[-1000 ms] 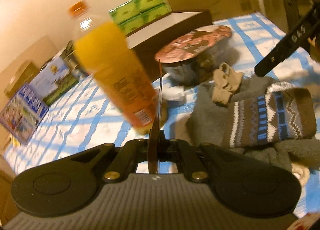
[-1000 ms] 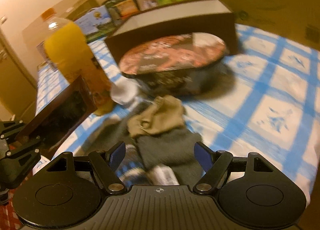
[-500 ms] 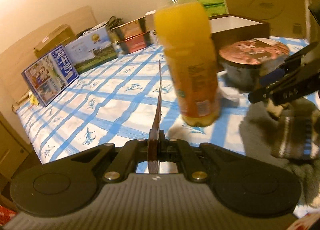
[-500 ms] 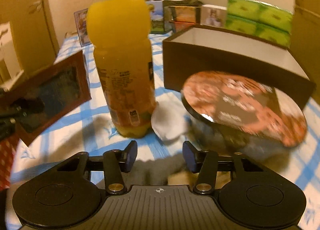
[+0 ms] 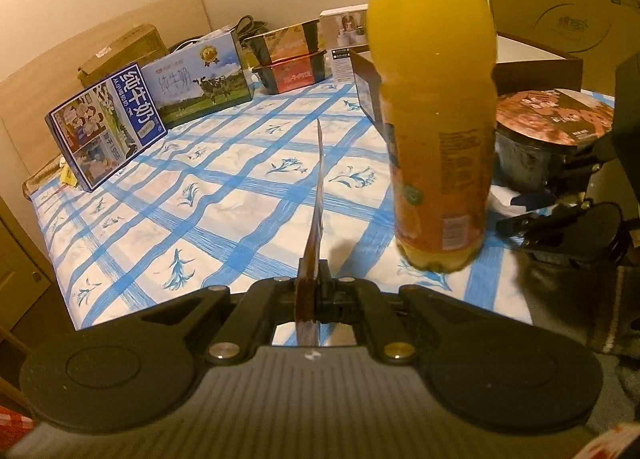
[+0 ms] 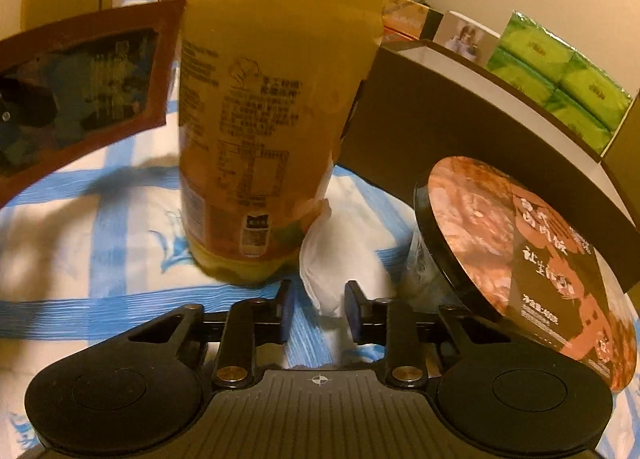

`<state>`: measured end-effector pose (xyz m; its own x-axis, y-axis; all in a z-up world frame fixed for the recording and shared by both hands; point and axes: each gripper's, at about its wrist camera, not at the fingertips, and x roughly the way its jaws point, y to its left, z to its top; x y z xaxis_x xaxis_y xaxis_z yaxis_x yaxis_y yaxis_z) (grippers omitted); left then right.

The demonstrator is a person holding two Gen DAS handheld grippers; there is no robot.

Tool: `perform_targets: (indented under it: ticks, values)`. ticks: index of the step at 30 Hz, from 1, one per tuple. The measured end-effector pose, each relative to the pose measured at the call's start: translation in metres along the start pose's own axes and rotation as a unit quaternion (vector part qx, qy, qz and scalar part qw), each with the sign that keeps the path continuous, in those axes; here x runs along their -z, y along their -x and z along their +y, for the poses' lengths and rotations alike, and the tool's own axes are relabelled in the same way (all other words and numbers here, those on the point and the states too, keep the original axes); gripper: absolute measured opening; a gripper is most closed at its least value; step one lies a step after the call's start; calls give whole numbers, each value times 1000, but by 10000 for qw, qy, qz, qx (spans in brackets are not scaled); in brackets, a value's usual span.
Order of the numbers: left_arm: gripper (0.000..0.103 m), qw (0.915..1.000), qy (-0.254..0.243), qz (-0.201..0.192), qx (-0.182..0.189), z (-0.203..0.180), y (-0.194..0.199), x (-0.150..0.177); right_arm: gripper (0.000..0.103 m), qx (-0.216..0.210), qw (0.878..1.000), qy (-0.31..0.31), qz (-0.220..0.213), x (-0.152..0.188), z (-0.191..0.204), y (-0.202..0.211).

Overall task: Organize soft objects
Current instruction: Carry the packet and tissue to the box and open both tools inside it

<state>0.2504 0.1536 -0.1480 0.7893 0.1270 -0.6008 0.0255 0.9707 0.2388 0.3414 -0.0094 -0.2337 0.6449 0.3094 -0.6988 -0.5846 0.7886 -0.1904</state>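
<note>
White cloth (image 6: 320, 259) lies between the right gripper's (image 6: 318, 311) parted jaws; left gripper (image 5: 316, 291) clamps a flat brown packet (image 5: 316, 219).

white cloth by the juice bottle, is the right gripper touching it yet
Cannot tell. In the right wrist view the white cloth lies between the open fingers of the right gripper, but neither contact nor a gap shows plainly.

Left wrist view looks low across the checked cloth (image 5: 224, 195), with the juice bottle (image 5: 434, 119) near at 1 o'clock. Right wrist view sits very close, bottle (image 6: 272, 107) at 12 o'clock. Both share the bottle and the noodle bowl (image 5: 554, 115) (image 6: 532, 259).
</note>
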Motion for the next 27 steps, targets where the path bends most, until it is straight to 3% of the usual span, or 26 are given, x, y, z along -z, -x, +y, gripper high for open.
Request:
perform_targets:
  ticks: [2,9,17,27]
  values:
    - [4,10000,22,6,4,3,-4,-2,2,5,10000,-25,-33,1,-1,-1]
    - [4,10000,-43,-86,1,17,-16,-15,2,-467,9966,-550,-405,-7,-27,35]
    - [4,9986,-202,-455,159,41,-30,-55,1,-1216,9752,-1628,-881,-37,-90,97]
    - [4,9943,-217,-923,485,66,-69,-134,2,-1174,9642,-2028,-1237,-88,-161,119]
